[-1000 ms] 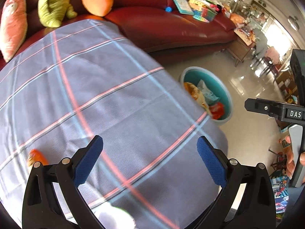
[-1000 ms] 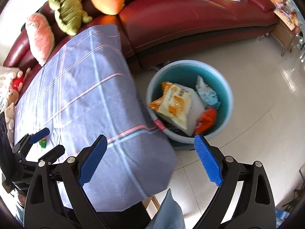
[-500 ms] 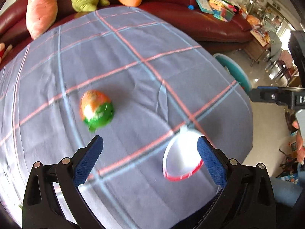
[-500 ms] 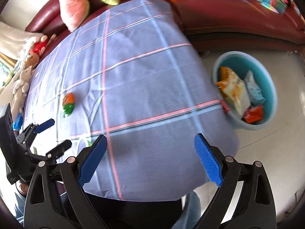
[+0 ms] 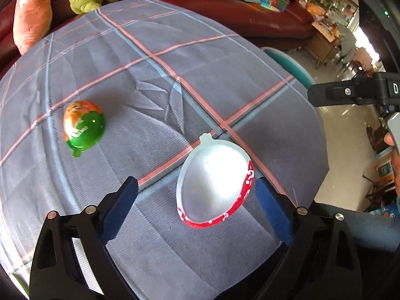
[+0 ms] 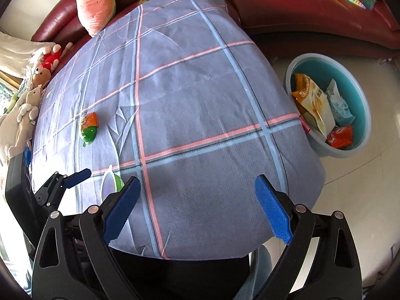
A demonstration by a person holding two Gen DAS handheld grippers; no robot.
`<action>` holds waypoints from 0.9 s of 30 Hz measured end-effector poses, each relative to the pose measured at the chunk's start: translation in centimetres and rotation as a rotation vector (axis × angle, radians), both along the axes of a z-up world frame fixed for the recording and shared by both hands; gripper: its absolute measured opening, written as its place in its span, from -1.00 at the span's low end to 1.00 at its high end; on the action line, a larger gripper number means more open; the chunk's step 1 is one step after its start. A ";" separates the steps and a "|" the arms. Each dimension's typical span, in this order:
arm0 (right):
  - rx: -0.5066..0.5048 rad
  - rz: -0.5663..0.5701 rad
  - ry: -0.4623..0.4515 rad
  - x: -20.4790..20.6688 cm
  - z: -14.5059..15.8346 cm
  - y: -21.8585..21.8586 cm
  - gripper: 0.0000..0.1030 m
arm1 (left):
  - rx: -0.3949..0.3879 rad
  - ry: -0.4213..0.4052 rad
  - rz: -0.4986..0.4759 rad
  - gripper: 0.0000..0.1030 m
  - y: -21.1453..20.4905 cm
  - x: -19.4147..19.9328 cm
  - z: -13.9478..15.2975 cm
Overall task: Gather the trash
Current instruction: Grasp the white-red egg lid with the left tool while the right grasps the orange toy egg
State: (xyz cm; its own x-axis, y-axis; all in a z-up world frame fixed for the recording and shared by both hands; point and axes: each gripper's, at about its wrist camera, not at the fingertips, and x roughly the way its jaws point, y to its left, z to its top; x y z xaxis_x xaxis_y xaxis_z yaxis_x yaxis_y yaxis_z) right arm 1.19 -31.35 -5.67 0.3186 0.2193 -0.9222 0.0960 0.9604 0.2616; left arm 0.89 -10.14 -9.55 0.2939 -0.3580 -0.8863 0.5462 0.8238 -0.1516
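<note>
Both grippers have swung from the bin side over the table. Left gripper [image 5: 197,205] is closing around the white egg-shaped shell [image 5: 213,183] near the table's front edge, not yet gripping; right gripper [image 6: 197,210] is hanging wide, empty.

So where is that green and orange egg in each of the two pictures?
Left wrist view: the egg lies left of centre on the cloth, left of the white shell.
Right wrist view: the egg lies at mid-left, small, beyond the left gripper.
Shared landmark: the white shell, nearer the camera than the egg in both views.
</note>
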 end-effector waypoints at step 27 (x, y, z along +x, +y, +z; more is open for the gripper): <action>0.008 0.223 0.018 8.5 -0.7 14.6 0.72 | -0.106 -0.093 0.400 0.07 18.3 6.5 3.5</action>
State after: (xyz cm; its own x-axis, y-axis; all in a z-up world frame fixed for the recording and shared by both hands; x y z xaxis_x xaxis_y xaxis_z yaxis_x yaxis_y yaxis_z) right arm 9.74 -16.79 -6.33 0.2450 0.2902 -0.9251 -0.1136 0.9562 0.2698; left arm 7.37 8.13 -6.03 0.5051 -0.2873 -0.8138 0.2020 0.9561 -0.2121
